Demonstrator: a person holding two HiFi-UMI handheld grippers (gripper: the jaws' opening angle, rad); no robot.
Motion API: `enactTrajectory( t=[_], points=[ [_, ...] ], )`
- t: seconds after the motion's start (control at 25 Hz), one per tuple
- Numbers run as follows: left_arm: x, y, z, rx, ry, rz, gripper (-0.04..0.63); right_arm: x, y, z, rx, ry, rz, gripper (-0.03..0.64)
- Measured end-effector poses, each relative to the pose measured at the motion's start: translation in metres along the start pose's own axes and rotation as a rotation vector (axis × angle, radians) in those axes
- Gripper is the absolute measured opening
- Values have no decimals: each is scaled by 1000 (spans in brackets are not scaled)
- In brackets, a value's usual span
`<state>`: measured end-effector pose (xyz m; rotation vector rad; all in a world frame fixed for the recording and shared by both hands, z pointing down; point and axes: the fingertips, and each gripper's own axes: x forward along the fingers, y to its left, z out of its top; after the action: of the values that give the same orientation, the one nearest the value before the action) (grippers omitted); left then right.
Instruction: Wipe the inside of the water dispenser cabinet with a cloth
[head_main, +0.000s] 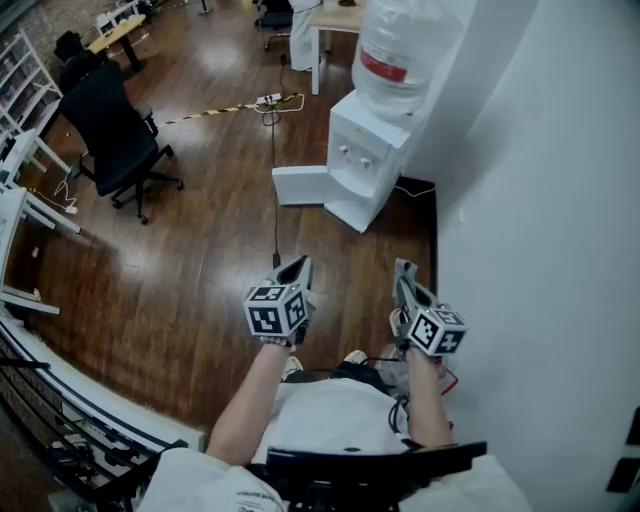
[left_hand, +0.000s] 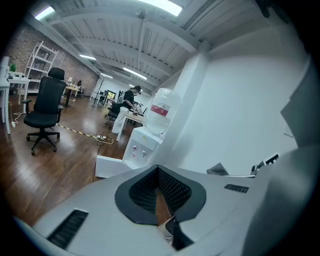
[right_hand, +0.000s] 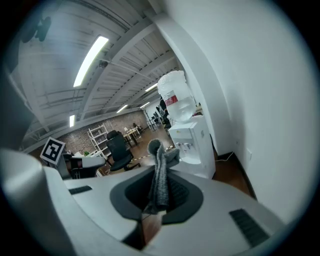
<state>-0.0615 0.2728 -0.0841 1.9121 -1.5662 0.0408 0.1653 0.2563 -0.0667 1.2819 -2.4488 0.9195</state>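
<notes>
So I'm standing on the wood floor (head_main: 210, 260), well back from the water dispenser (head_main: 365, 160), which sits against the white wall (head_main: 540, 200) with its big bottle (head_main: 400, 50) on top. Its lower cabinet door (head_main: 300, 185) is hanging open. My right hand-held gripper (head_main: 404, 270) is clamped on the grey cloth (right_hand: 160, 175), which sticks up out of the jaws. My left hand-held gripper (head_main: 297, 268) has its jaws pressed together with nothing in them. There's a black office chair (head_main: 110, 125) off to my left.
</notes>
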Motion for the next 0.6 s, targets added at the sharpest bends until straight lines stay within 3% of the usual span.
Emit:
enactTrajectory(
  t=[0.6],
  points=[
    [9,-7,-6,-3,16,1,-6,1,-20,-5,-6,18,-54,35]
  ],
)
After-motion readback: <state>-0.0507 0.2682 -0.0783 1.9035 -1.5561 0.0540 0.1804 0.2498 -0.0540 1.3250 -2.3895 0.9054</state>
